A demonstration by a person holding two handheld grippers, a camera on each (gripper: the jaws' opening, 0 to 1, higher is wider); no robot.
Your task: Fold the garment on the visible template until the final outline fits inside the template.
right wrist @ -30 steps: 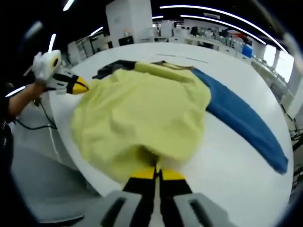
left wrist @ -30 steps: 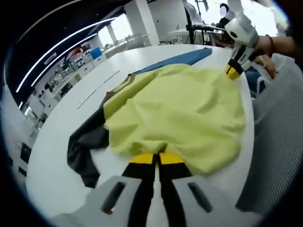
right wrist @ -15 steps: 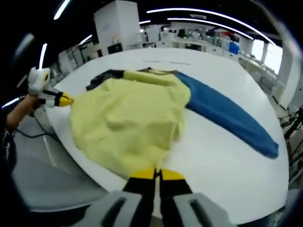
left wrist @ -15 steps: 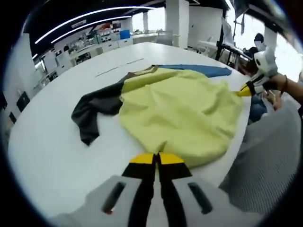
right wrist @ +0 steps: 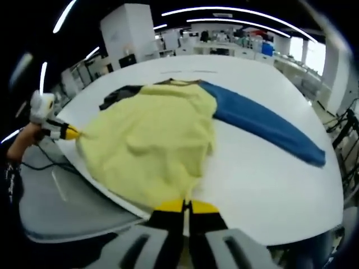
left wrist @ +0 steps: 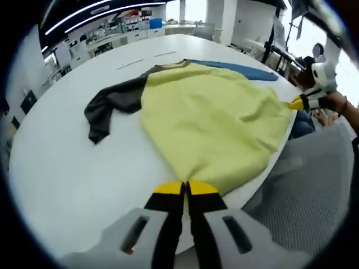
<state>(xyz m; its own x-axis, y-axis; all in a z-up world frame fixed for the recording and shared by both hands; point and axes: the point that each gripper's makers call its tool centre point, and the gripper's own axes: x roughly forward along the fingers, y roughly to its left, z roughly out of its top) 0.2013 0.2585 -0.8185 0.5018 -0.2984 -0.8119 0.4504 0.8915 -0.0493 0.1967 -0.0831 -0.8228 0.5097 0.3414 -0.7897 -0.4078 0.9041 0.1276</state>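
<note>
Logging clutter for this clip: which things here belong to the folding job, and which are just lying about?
Job:
yellow garment
left gripper
right gripper
white table

Lying about:
blue cloth
dark garment

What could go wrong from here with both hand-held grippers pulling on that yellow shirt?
1. The yellow shirt already hangs over the edge of the white table between the left hand-held gripper and the right hand-held gripper; more pulling may drag it off.
2. Its dark sleeve and blue sleeve lie spread on the table and may bunch unevenly.
</note>
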